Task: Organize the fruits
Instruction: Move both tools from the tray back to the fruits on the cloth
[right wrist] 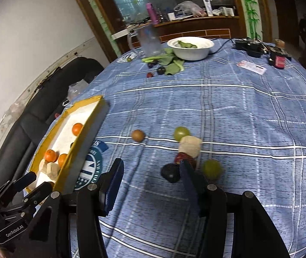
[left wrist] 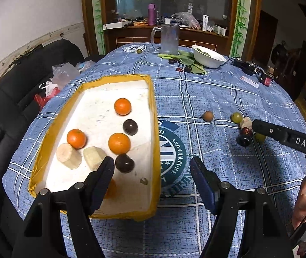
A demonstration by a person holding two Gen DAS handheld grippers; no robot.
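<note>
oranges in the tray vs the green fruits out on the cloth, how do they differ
The oranges are bright orange and lie inside the yellow-rimmed tray; the green fruits are pale green and lie loose on the blue cloth, crowded against other pieces. Both are round and neither is held.

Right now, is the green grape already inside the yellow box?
No, both green grapes sit on the blue tablecloth, well to the right of the yellow box, which holds oranges, dark fruits and pale chunks.

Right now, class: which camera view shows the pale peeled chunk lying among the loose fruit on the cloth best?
The right wrist view: the pale chunk lies close and nearly whole. In the left wrist view it is small, partly hidden behind the right gripper.
</note>
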